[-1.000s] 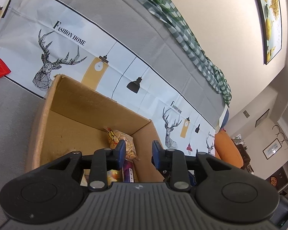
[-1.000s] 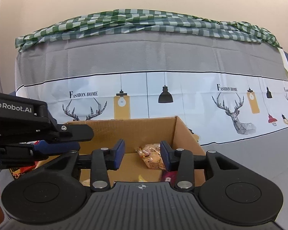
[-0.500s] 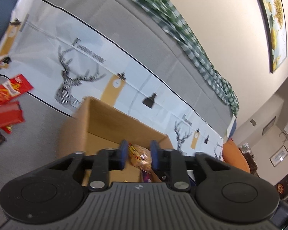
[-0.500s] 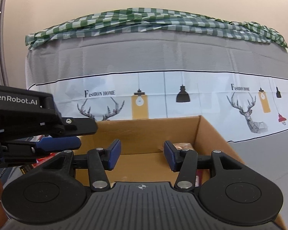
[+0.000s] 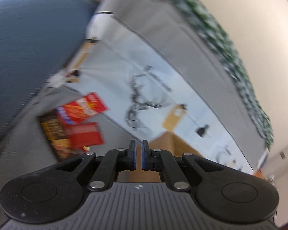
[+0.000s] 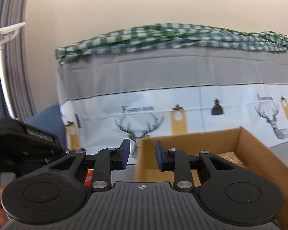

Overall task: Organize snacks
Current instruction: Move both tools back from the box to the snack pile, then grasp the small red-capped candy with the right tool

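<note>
Jaws on left gripper [image 5: 138, 154] shut, nothing between; right gripper [image 6: 140, 154] jaws closing, empty. Snack packets [image 5: 77, 123] lie heaped on grey surface [image 5: 19, 149] ahead-left of left gripper. Cardboard box [image 6: 245, 143] sits ahead-right of right gripper, near corner between its jaws. Printed cloth [image 6: 201, 103] hangs behind.

Ahead of me a cream wall [image 6: 144, 3] rises behind a grey cloth [image 6: 163, 71] printed with deer and lamps, a green checked cloth [image 6: 182, 36] bunched on top
</note>
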Demonstrator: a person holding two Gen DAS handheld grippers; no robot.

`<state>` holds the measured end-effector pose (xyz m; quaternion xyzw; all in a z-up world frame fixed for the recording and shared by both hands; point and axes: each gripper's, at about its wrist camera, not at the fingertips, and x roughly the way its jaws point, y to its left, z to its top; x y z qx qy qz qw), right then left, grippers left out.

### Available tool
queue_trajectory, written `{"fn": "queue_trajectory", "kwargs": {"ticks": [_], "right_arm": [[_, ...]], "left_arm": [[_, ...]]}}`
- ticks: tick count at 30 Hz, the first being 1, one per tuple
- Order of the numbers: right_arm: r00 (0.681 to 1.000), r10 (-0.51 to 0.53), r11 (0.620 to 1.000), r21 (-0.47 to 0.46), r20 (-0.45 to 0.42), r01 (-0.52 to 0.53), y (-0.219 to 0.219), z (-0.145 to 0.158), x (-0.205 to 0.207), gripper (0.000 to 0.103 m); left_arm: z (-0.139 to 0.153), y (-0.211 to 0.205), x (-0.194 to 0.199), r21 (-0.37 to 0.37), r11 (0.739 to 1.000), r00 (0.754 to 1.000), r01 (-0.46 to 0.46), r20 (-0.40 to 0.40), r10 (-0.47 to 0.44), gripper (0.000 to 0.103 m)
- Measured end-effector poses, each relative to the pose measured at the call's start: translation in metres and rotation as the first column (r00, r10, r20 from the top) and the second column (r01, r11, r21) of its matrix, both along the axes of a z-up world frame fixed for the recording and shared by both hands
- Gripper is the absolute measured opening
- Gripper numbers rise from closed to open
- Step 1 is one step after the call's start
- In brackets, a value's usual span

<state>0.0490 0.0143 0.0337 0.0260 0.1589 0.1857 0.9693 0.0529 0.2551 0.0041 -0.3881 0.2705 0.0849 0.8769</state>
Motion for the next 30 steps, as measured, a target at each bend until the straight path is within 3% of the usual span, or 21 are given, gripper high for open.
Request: {"fn": "queue_trajectory", "kwargs": {"ticks": [9, 13, 17, 18, 20, 22, 24, 27, 30], "right_arm": [[0.996, 0.086, 0.996, -0.002, 0.009, -0.086, 0.024, 0.002, -0.010, 0.030], [0.982, 0.165, 0.986, -0.006, -0.088, -0.166, 0.040, -0.002, 0.006, 0.030], [0.943, 0.197, 0.980, 0.024, -0.268, -0.197, 0.079, -0.006, 0.046, 0.032], [0.927, 0.208, 0.978, 0.031, -0.313, -0.208, 0.091, -0.010, 0.057, 0.034], [0.893, 0.205, 0.977, 0.036, -0.400, -0.209, 0.116, -0.022, 0.080, 0.050], [0.861, 0.150, 0.987, 0.022, -0.486, -0.160, 0.140, -0.039, 0.104, 0.063], [0.821, 0.088, 0.995, 0.009, -0.565, -0.100, 0.157, -0.057, 0.125, 0.069], [0.779, 0.034, 0.999, -0.001, -0.626, -0.044, 0.176, -0.080, 0.146, 0.081], [0.762, -0.007, 0.996, -0.075, -0.648, -0.055, 0.202, -0.099, 0.160, 0.089]], "left_arm": [[-0.037, 0.050, -0.018, -0.146, 0.979, 0.989, -0.139, -0.067, 0.130, 0.005], [-0.057, 0.062, -0.019, -0.206, 0.951, 0.965, -0.229, -0.175, 0.194, 0.005], [-0.072, 0.073, -0.022, -0.225, 0.930, 0.937, -0.290, -0.263, 0.229, 0.008], [-0.075, 0.075, -0.024, -0.234, 0.924, 0.933, -0.303, -0.272, 0.237, 0.009], [-0.076, 0.076, -0.025, -0.213, 0.926, 0.923, -0.310, -0.299, 0.240, 0.016], [-0.076, 0.076, -0.026, -0.223, 0.928, 0.926, -0.299, -0.301, 0.226, 0.021], [-0.076, 0.077, -0.028, -0.243, 0.929, 0.934, -0.280, -0.294, 0.205, 0.022], [-0.075, 0.076, -0.027, -0.247, 0.934, 0.936, -0.256, -0.304, 0.176, 0.025], [-0.075, 0.075, -0.028, -0.246, 0.940, 0.938, -0.239, -0.308, 0.158, 0.025]]}}
